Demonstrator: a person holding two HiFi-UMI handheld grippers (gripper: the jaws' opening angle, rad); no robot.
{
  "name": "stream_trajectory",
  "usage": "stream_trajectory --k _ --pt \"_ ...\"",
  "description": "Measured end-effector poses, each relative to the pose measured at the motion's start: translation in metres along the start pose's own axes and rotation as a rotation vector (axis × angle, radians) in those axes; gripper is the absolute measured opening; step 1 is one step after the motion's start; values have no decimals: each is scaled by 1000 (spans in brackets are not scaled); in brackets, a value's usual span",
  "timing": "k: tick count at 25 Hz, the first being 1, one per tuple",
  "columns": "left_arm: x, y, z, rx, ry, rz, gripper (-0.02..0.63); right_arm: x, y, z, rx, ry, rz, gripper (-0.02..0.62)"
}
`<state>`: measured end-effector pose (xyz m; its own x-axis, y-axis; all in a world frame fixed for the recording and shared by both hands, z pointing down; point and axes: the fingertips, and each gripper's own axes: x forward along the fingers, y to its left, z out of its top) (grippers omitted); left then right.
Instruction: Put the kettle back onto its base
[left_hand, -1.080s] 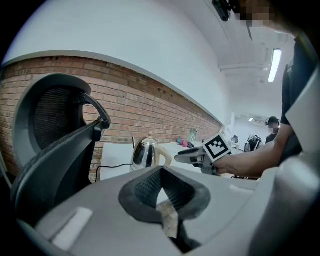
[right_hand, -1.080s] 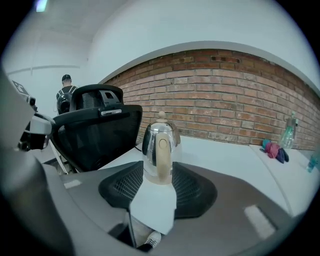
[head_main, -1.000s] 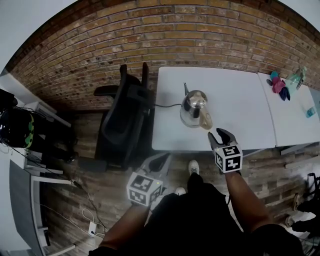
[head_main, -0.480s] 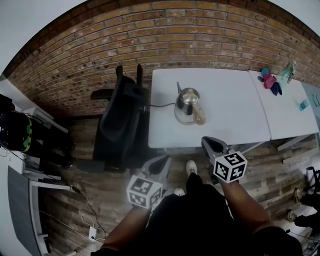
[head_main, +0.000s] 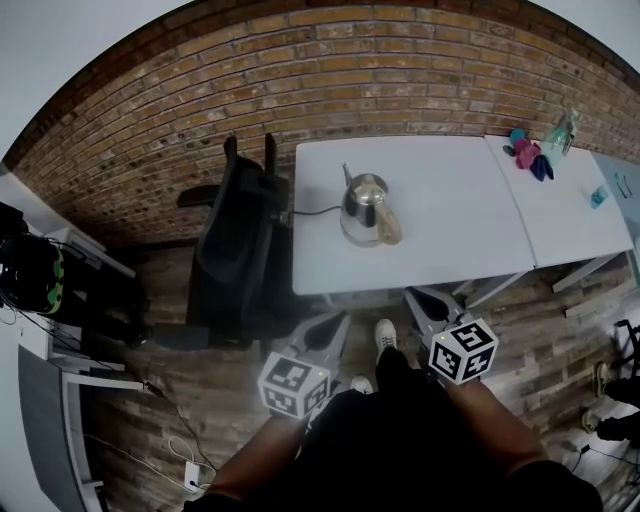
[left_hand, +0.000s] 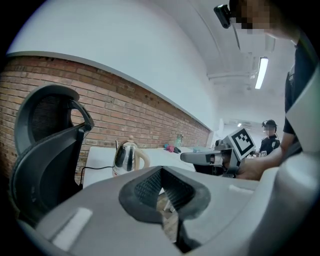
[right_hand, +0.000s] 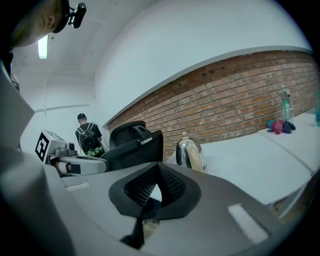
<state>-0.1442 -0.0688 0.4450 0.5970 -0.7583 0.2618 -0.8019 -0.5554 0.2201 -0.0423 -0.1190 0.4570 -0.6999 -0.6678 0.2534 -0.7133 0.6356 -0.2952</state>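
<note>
Kettle (head_main: 365, 208) on table (head_main: 450, 200), seemingly on its base (head_main: 357, 237); left claw (head_main: 328, 327) and right claw (head_main: 425, 303) both together, empty

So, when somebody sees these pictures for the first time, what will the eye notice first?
The shiny metal kettle stands alone on the white table, its cord running towards the black office chair at the table's end. A red brick wall fills the background. The left gripper and right gripper hang low in front of the table, jaws together and empty.
</note>
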Motion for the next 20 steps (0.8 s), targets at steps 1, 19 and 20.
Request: stream_trajectory --k 1,19,20 --pt "1 -3 0 3 -1 -8 0 -4 2 1 -8 -5 -3 25" --pt "16 -30 11 42 0 -101 0 -46 -8 16 -54 -40 -87 25" --pt "18 -30 10 42 1 -101 0 -48 -8 17 -61 -43 -86 25"
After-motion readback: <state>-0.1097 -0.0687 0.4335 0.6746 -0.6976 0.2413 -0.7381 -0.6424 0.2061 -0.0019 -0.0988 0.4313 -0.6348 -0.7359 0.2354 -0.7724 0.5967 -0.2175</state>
